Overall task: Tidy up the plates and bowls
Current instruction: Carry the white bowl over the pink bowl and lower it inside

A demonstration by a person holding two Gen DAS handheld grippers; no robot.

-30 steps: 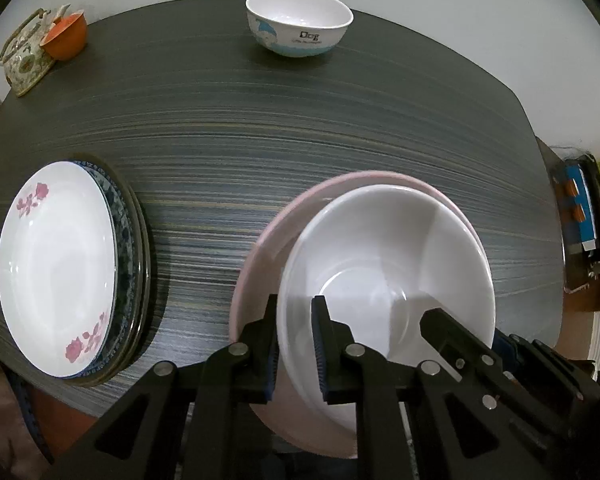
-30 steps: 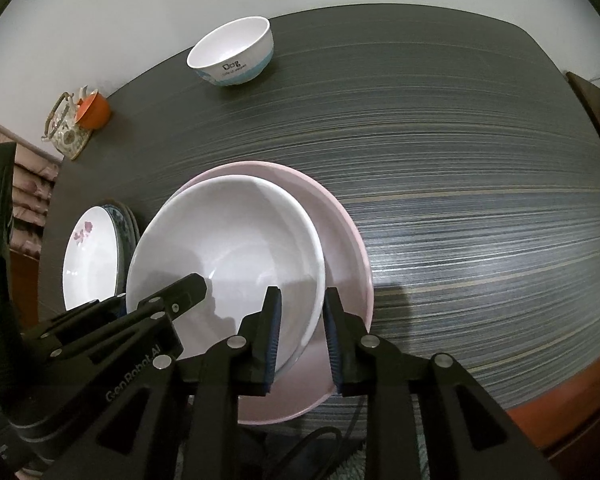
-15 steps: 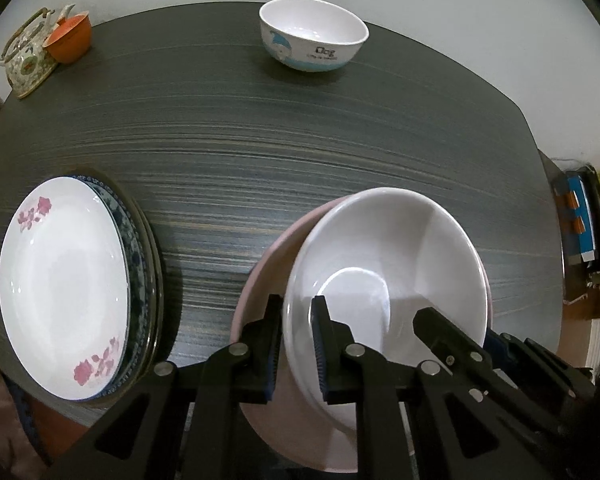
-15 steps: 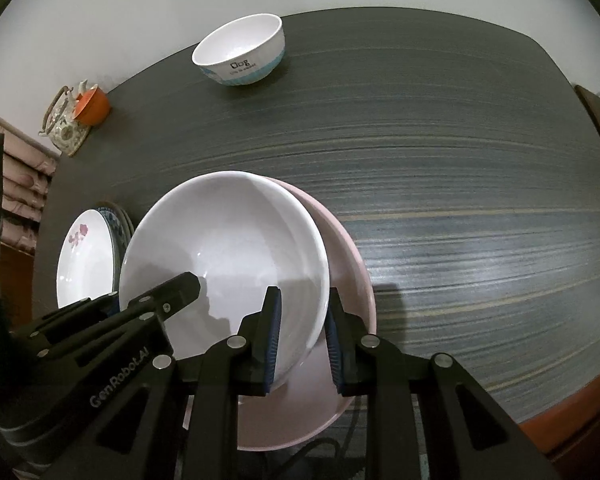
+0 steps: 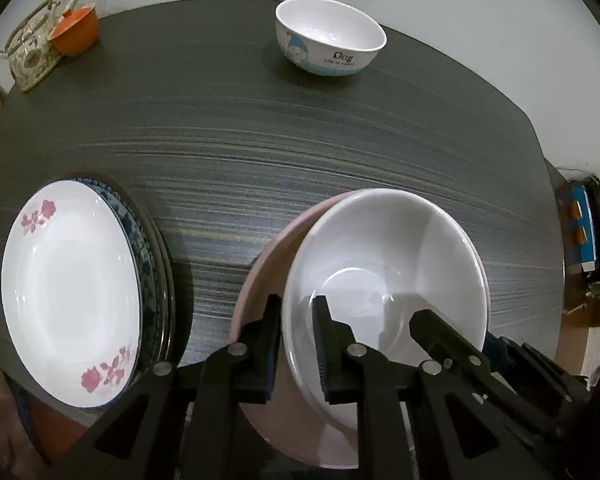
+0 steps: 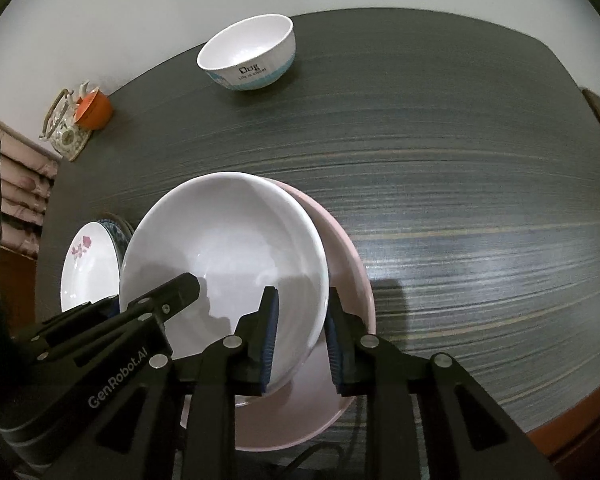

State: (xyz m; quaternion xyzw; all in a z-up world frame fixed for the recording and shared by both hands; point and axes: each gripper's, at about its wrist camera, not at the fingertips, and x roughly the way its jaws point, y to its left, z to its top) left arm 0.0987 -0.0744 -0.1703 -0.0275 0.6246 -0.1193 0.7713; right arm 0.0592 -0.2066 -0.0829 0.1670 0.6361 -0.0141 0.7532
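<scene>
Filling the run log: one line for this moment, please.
left tongs: shut on white bowl rim | right tongs: shut on opposite rim | bowl: over pink plate | printed bowl: far table edge

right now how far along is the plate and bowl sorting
Done: the flowered plate tops a stack on the left. In hand: both claws, left claw and right claw, grip the rim of the big white bowl above the pink plate. Left: the printed bowl sits alone at the far edge.

The dark striped table [image 5: 260,152] carries a plate stack [image 5: 72,292], pink plate [image 6: 340,264], printed bowl [image 5: 330,36], and teapot [image 5: 30,54].
</scene>
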